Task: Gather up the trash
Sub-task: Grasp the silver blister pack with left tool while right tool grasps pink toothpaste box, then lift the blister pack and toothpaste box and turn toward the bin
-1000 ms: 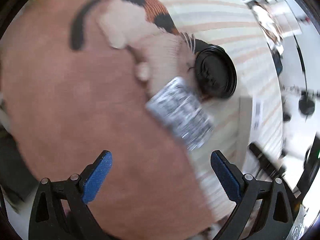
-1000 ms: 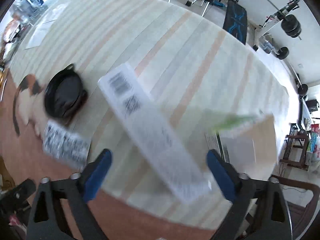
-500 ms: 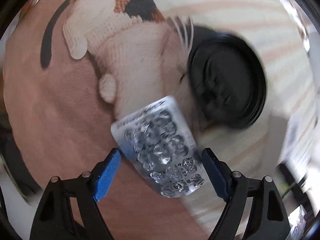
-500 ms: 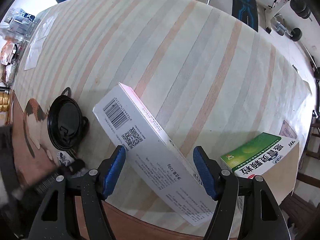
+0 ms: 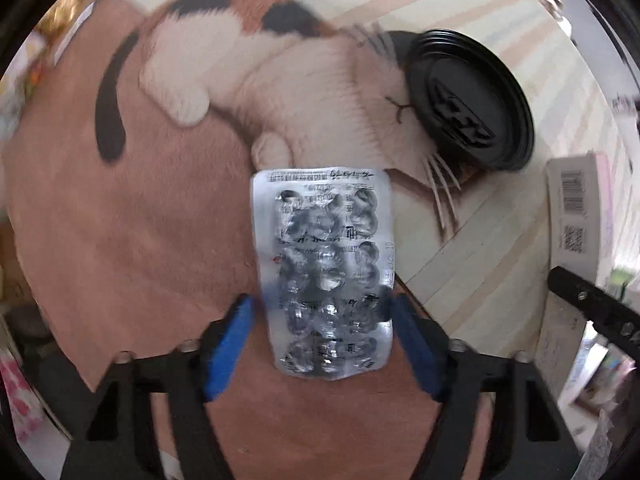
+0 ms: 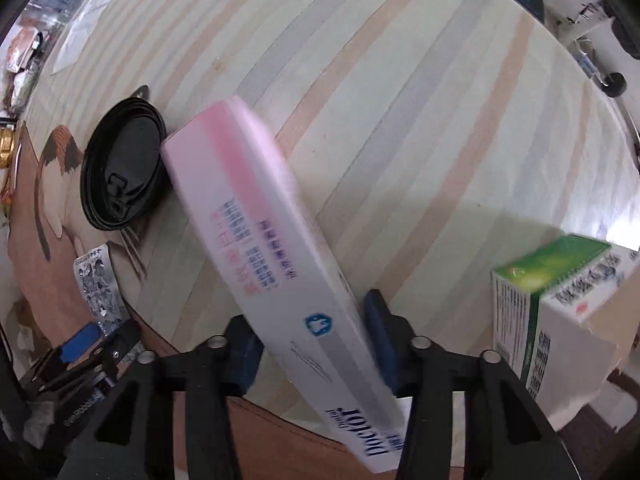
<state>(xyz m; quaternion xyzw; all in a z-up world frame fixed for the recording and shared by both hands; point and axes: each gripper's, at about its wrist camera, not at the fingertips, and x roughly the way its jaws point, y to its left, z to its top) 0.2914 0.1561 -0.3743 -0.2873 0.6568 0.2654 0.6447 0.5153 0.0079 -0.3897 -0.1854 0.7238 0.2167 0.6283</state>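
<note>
A silver blister pack (image 5: pixel 324 264) lies flat on the brown cat rug (image 5: pixel 120 240). My left gripper (image 5: pixel 322 320) points down over its near end. Its jaws are closing, and the blue pads meet both long edges of the pack. A long white and pink toothpaste box (image 6: pixel 256 224) runs tilted between the fingers of my right gripper (image 6: pixel 312 340). Those jaws are also closing, with both pads against the sides of the box. The blister pack (image 6: pixel 100 292) also shows at the left of the right wrist view.
A black plastic cup lid (image 5: pixel 468 100) rests at the rug's edge, just left of the toothpaste box (image 5: pixel 576 208). A green and white carton (image 6: pixel 560 300) stands at the right. A pale striped mat (image 6: pixel 400 100) stretches beyond. Clutter lines the far left edge.
Both grippers have dropped lower and their jaws have narrowed onto the items. The left view rolled, so the blister pack now runs lengthwise. The toothpaste box turned from its barcode face to its pink face.
</note>
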